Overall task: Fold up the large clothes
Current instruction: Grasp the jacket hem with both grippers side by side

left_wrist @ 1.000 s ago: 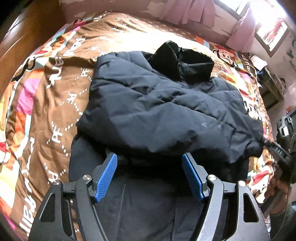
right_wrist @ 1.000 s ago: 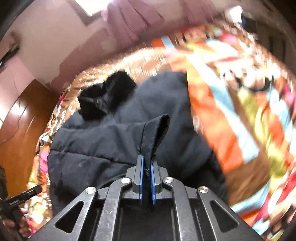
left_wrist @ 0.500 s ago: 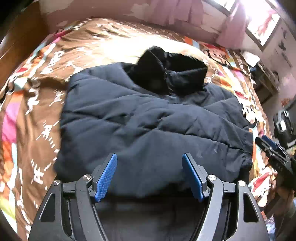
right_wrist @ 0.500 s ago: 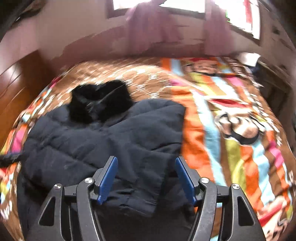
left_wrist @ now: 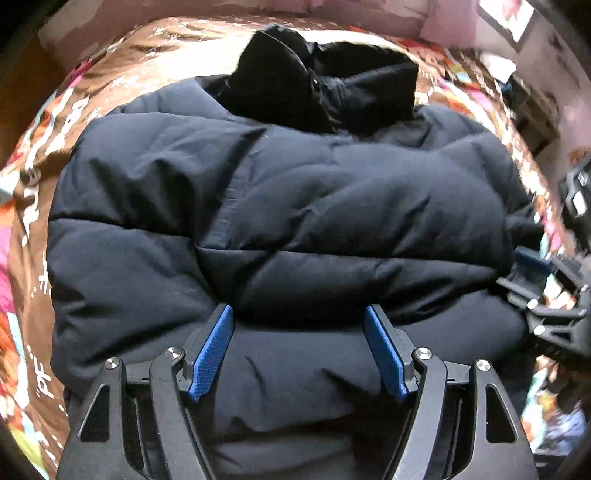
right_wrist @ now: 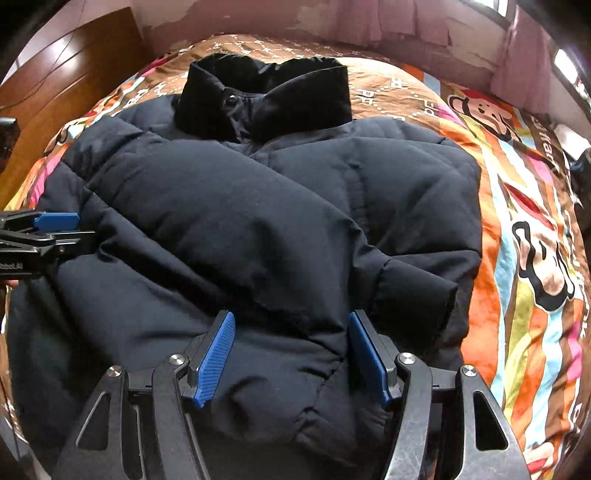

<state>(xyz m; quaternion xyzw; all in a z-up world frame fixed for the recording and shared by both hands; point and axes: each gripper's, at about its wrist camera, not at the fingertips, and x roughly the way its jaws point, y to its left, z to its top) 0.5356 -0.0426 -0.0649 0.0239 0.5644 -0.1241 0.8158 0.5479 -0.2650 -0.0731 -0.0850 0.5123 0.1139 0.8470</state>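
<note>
A dark navy puffer jacket [left_wrist: 280,206] lies on the bed with both sleeves folded across its front and its black collar [left_wrist: 325,85] at the far end. It also shows in the right wrist view [right_wrist: 240,221], collar [right_wrist: 266,96] away from me, one cuff [right_wrist: 413,291] at the right. My left gripper [left_wrist: 299,317] is open and empty, low over the jacket's lower half. My right gripper [right_wrist: 291,325] is open and empty, over the lower half too. The right gripper appears at the left view's right edge [left_wrist: 535,280], the left gripper at the right view's left edge [right_wrist: 48,232].
The jacket rests on a bedspread [right_wrist: 524,229] with brown, orange and striped cartoon print. A wooden headboard or wardrobe [right_wrist: 66,74] stands at the back left. A pink wall and curtains [right_wrist: 388,22] run behind the bed. Furniture [left_wrist: 532,110] stands at the right.
My right gripper let go of the sleeve cuff and opened; the sleeve now lies across the jacket. Both grippers moved in lower and closer over the jacket.
</note>
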